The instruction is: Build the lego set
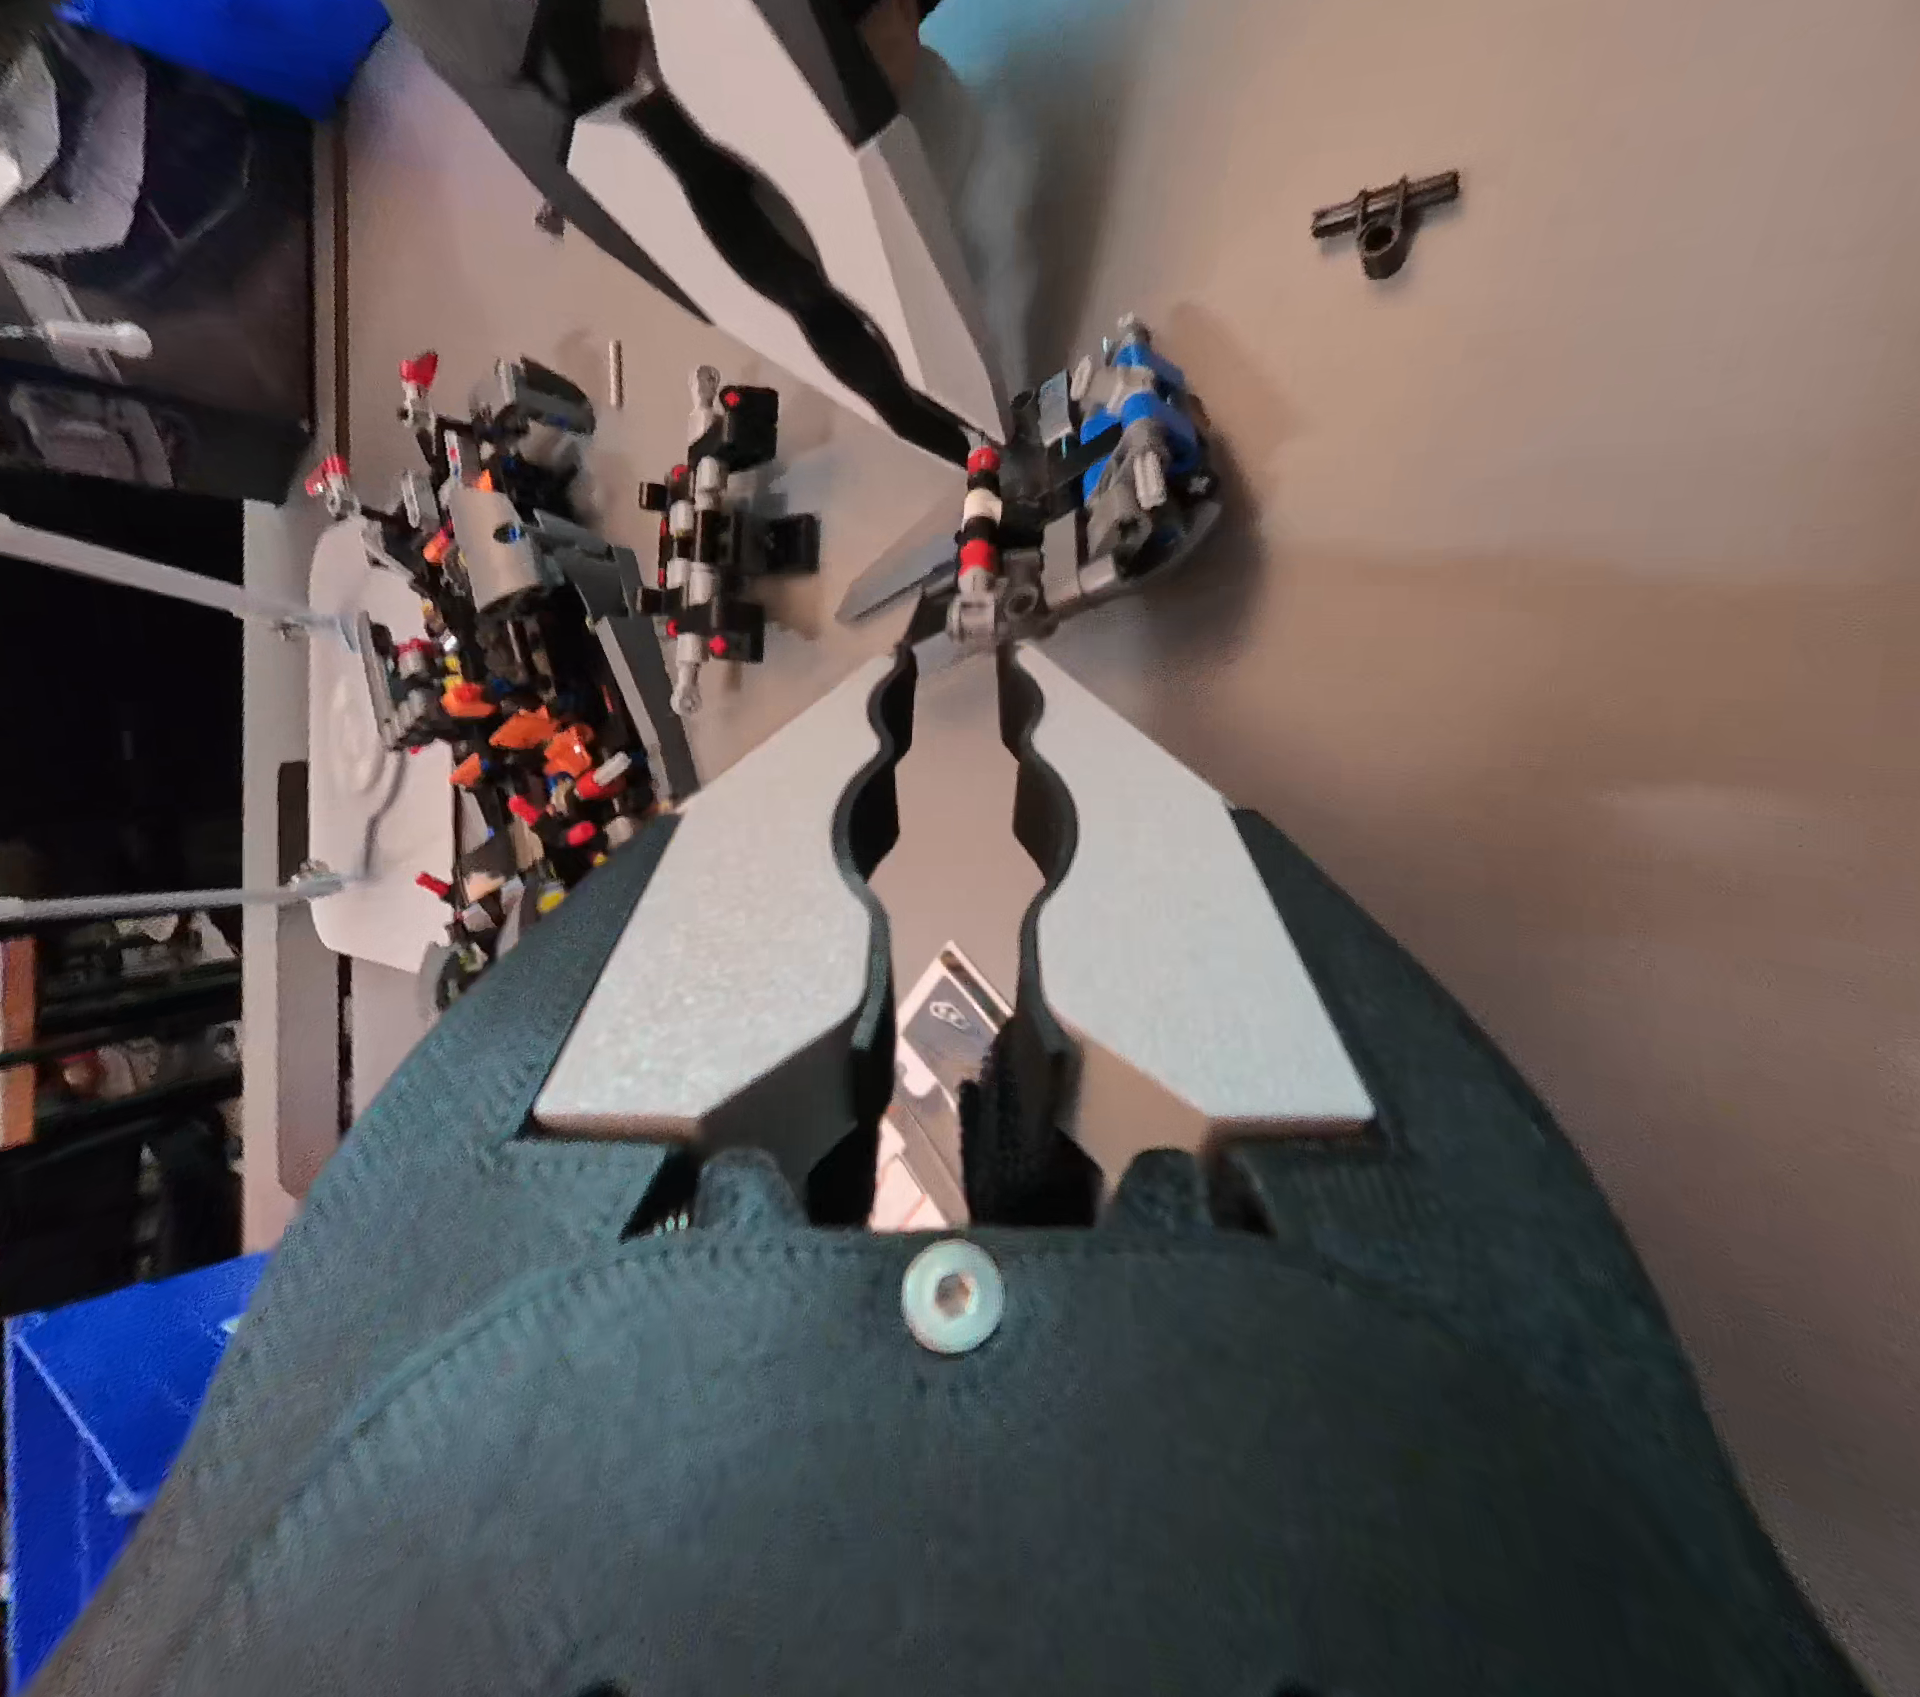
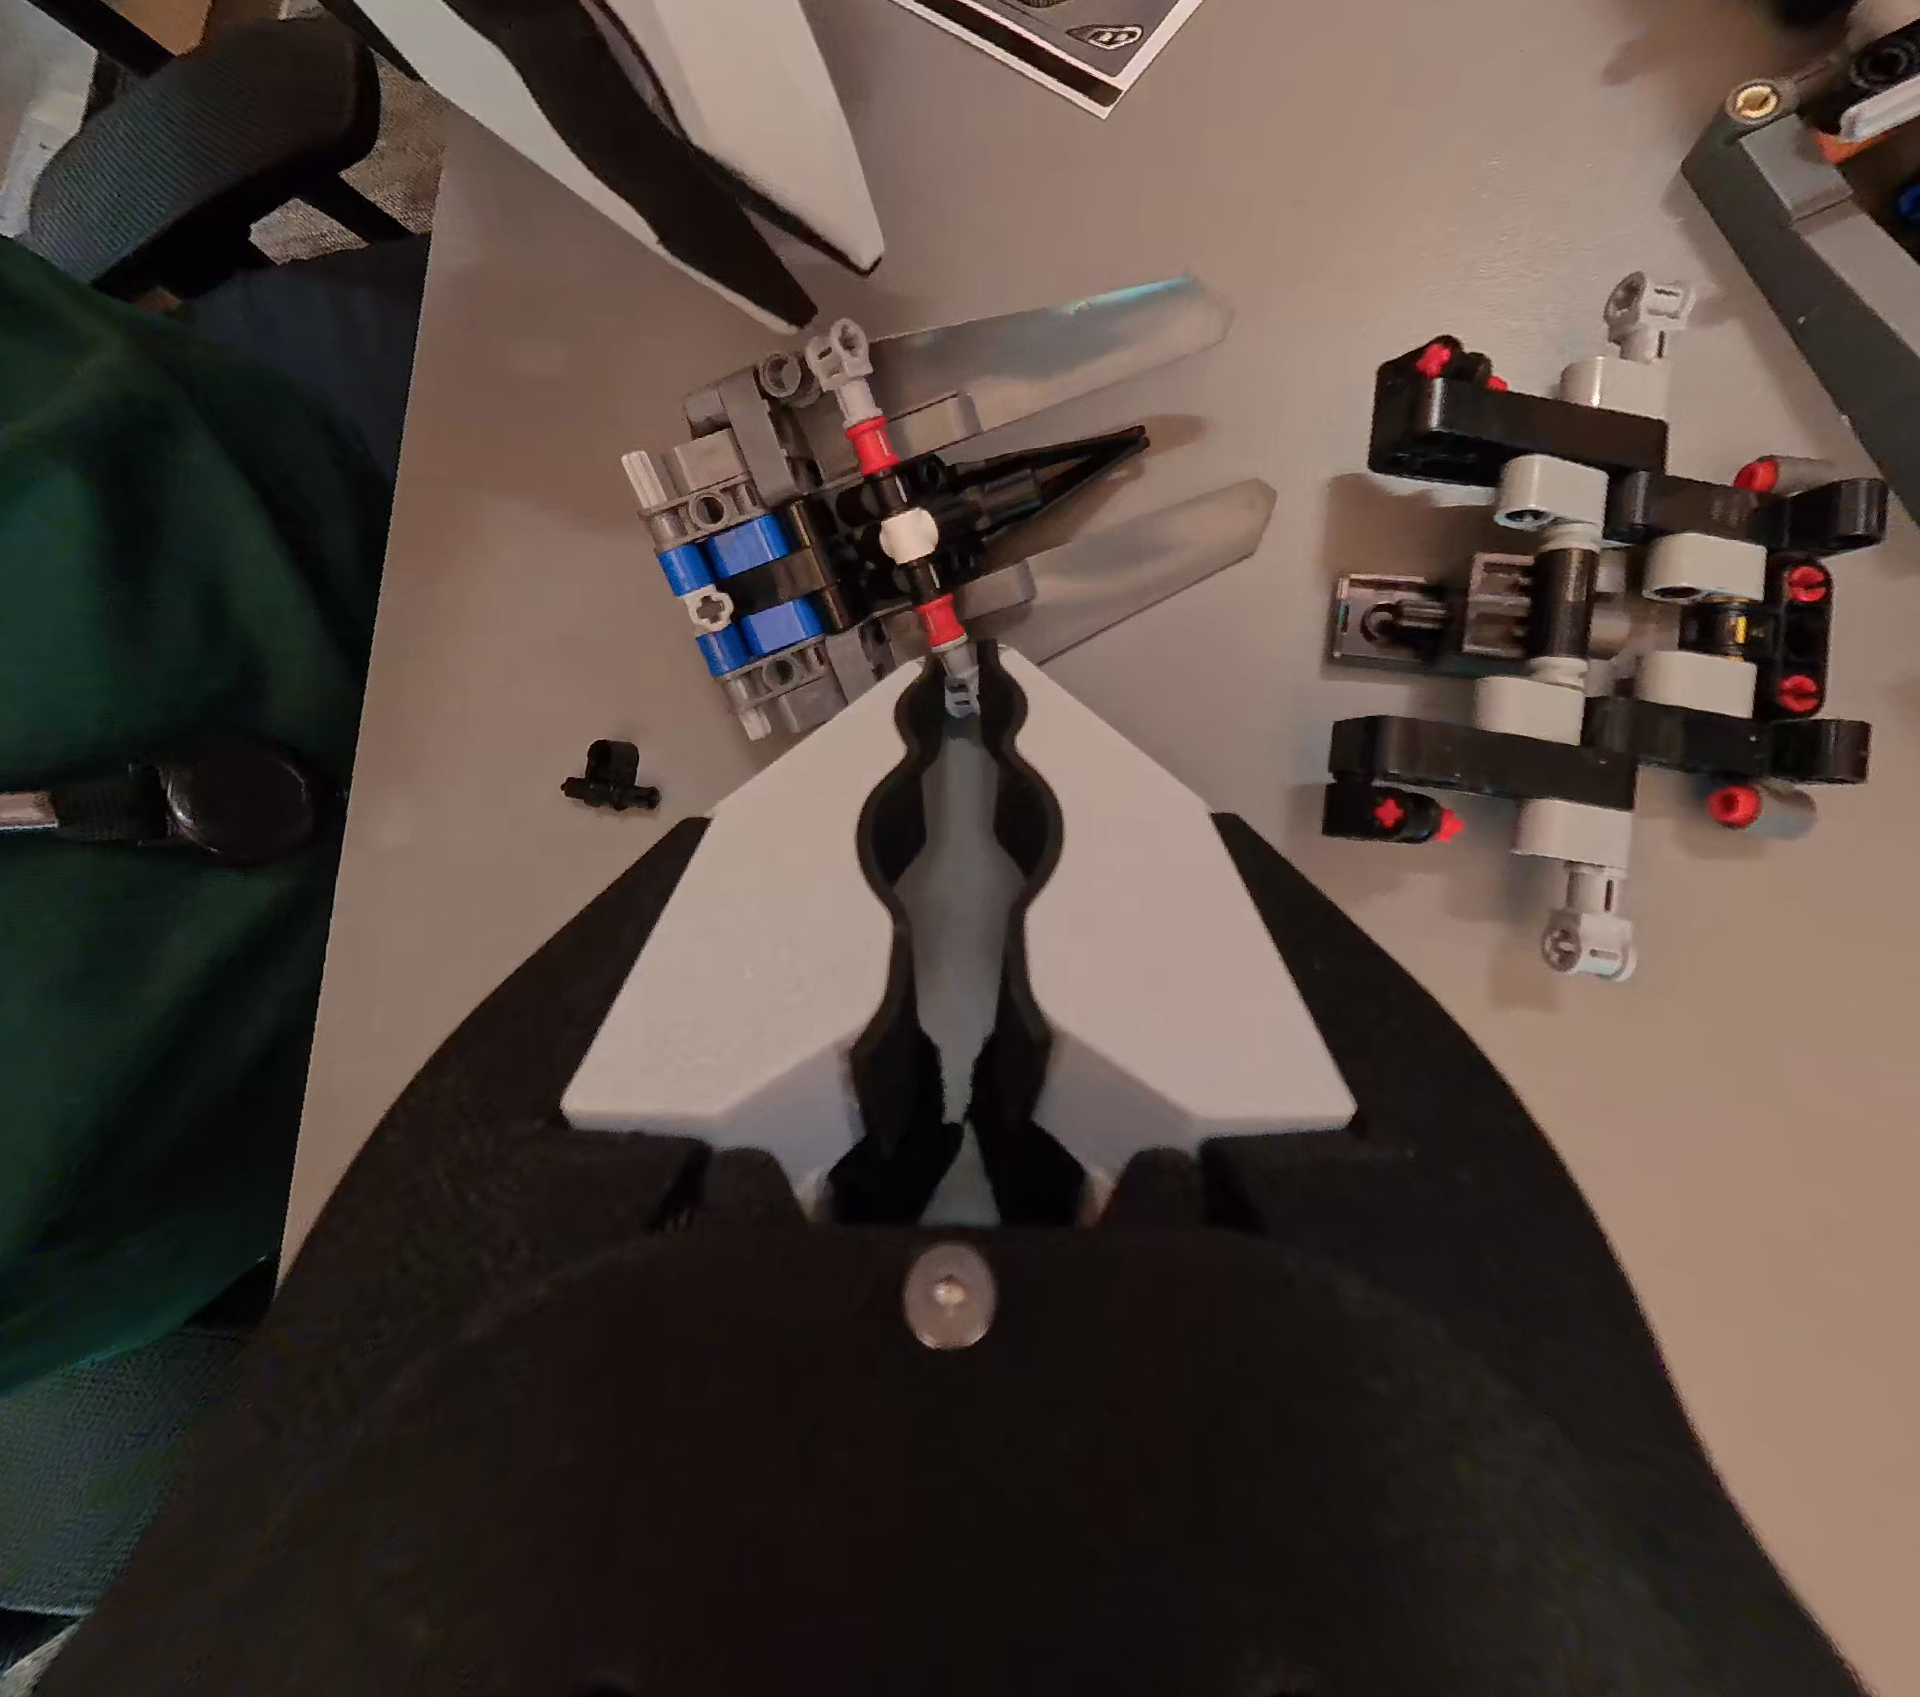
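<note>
Sitting flat on the grey tabletop, the small lego piece with blue, grey and black parts lay between the two grippers. A thin rod with red and white beads ran across its top. The rod's long line pointed right at the right gripper.

The right gripper was the closer one. Its two fingers were almost together around the grey tip at the near end of the rod, with only a thin gap between them. I could not tell if they were really pinching the tip or just sitting beside it.

The left gripper came at the rod from its other end. Its fingers were a little way apart and held nothing. Their tips were just beside the piece.

A bigger black and grey lego piece lay off to the side, well apart. A tiny black part lay near the small piece.

I think the next move would be a push or pull along the rod's line.
</note>
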The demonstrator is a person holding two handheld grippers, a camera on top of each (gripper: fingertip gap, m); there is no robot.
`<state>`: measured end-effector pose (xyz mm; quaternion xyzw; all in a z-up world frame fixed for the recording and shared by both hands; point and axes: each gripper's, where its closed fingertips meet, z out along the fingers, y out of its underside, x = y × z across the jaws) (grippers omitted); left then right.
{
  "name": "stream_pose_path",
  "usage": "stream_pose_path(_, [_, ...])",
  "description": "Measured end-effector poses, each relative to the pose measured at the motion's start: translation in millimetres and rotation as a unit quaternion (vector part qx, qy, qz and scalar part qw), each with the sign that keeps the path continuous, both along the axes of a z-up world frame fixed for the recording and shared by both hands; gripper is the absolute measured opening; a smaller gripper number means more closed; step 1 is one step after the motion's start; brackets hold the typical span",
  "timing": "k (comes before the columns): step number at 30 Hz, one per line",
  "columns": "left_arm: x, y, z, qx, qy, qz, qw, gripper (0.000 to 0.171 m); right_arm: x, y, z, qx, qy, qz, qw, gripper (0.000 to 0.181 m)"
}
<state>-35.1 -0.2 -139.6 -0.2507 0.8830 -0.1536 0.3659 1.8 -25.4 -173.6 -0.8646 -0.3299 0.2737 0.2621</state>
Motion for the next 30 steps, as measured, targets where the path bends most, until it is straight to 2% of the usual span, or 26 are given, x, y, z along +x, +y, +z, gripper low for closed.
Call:
stream_pose_path(3, [3, -4, -1, 0.014, 0.015, -0.022, 1.000, 0.011, 0, 0, 0, 0.005, -0.010, 0.002, 1.000, 0.005])
stream_pose_path(10, [2, -8, -4, -0.072, 0.054, -0.014, 0.996, 0.011, 0, 0, 0, 0.012, -0.012, 0.003, 1.000, 0.005])
stream_pose_path(22, [2, -20, -4, -0.162, 0.065, -0.006, 0.985, 0.007, 2, 0, 0, 0.018, -0.020, 0.001, 1.000, 0.004])
stream_pose_path(27, [0, -23, -6, -0.211, 0.058, 0.013, 0.976, 0.007, 1, 1, 3, 0.075, -0.053, 0.016, 0.996, 0.008])
stream_pose_path(28, [1, -24, -7, -0.214, 0.055, 0.014, 0.975, 0.007, -2, 1, 7, 0.094, -0.055, 0.025, 0.994, 0.012])
stream_pose_path(30, [1, -26, -7, -0.215, 0.052, 0.012, 0.975, 0.007, -8, 1, 16, 0.131, -0.066, 0.045, 0.988, 0.010])
